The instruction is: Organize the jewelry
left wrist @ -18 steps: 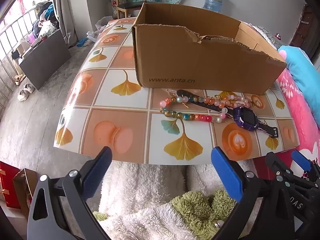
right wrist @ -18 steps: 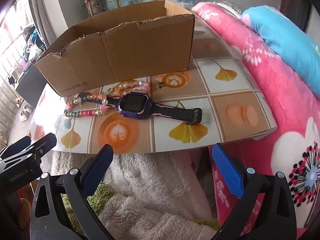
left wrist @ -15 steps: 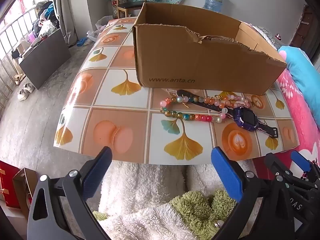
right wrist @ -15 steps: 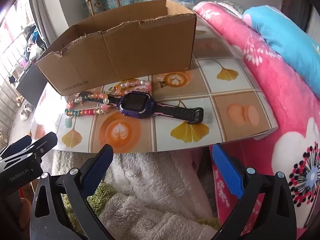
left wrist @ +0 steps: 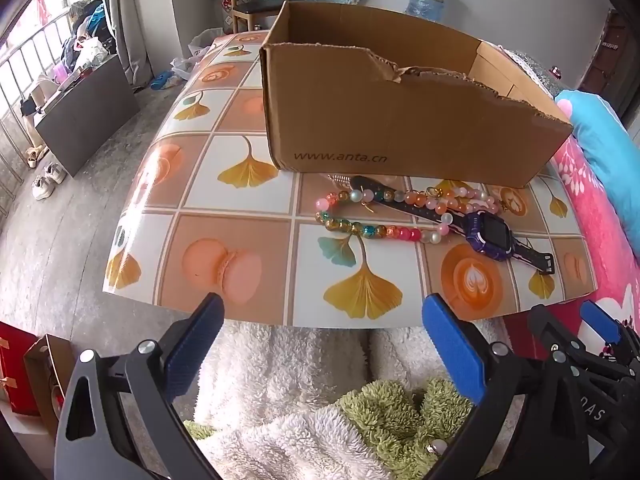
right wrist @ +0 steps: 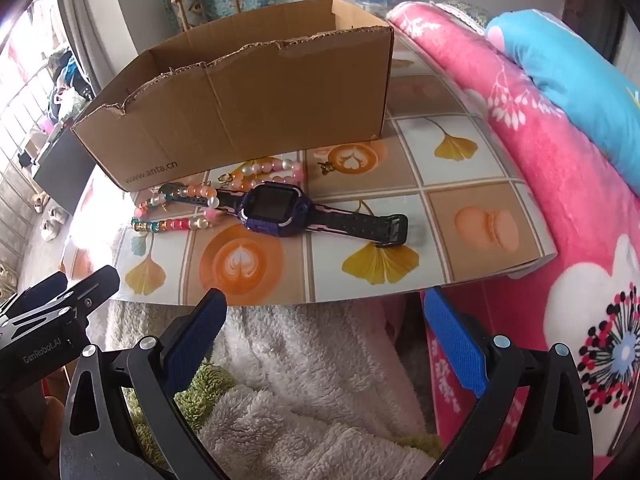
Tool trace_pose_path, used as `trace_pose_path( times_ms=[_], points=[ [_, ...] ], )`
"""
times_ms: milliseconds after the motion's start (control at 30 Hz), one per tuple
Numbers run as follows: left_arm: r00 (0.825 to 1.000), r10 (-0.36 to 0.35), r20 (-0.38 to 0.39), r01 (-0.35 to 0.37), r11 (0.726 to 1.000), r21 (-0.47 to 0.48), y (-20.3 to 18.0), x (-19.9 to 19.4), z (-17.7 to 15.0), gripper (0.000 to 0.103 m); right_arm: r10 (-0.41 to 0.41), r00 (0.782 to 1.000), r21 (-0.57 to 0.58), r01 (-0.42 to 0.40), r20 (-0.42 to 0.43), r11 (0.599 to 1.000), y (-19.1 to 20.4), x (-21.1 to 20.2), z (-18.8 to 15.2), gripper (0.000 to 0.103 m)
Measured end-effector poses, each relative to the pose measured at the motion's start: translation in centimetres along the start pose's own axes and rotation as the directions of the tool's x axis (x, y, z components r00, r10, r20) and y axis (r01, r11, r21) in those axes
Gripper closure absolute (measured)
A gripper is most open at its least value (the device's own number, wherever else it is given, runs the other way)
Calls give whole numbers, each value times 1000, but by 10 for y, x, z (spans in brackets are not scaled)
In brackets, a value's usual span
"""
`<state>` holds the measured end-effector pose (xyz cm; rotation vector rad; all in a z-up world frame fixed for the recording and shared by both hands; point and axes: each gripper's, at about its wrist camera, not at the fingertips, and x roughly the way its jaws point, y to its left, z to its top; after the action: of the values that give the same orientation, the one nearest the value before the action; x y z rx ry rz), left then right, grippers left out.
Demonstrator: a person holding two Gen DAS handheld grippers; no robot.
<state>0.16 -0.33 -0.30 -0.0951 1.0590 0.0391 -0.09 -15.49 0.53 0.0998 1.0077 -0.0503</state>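
Note:
A purple smartwatch (left wrist: pixel 489 237) (right wrist: pixel 275 209) with a black strap lies on the tiled table (left wrist: pixel 240 216) (right wrist: pixel 460 184), partly over a colourful bead bracelet (left wrist: pixel 368 231) (right wrist: pixel 172 225) and a pink-white bead bracelet (right wrist: pixel 268 170). An open cardboard box (left wrist: pixel 400 120) (right wrist: pixel 240 108) stands right behind them. My left gripper (left wrist: pixel 320 344) is open and empty, below the table's front edge. My right gripper (right wrist: pixel 324 340) is open and empty, also before the front edge, in line with the watch.
A fluffy white and green blanket (left wrist: pixel 304 408) (right wrist: pixel 304 392) lies below both grippers. A pink floral quilt (right wrist: pixel 560 184) and blue pillow (right wrist: pixel 580 76) border the table on the right. A small dark charm (right wrist: pixel 325 166) lies near the box. A chair (left wrist: pixel 256 4) stands behind.
Both grippers have edged slightly toward the table. The jewelry and the box have not moved.

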Motion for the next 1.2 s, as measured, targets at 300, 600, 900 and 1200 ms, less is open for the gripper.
trace_pose_path(
  times_ms=[300, 600, 900, 1200],
  points=[
    [1000, 0, -1, 0, 1000, -1, 0, 0, 0, 6, 2, 1000, -1, -2, -2, 1000, -1, -1, 1, 8],
    [1000, -2, -2, 2, 1000, -1, 0, 0, 1, 6, 3, 1000, -1, -3, -2, 1000, -1, -2, 1, 8],
    [1000, -4, -3, 4, 1000, -2, 1, 0, 1, 6, 2, 1000, -2, -2, -1, 1000, -1, -2, 1, 8],
    [1000, -5, -3, 5, 1000, -2, 1, 0, 1, 6, 1, 1000, -2, -1, 1, 1000, 0, -2, 1, 8]
  ],
)
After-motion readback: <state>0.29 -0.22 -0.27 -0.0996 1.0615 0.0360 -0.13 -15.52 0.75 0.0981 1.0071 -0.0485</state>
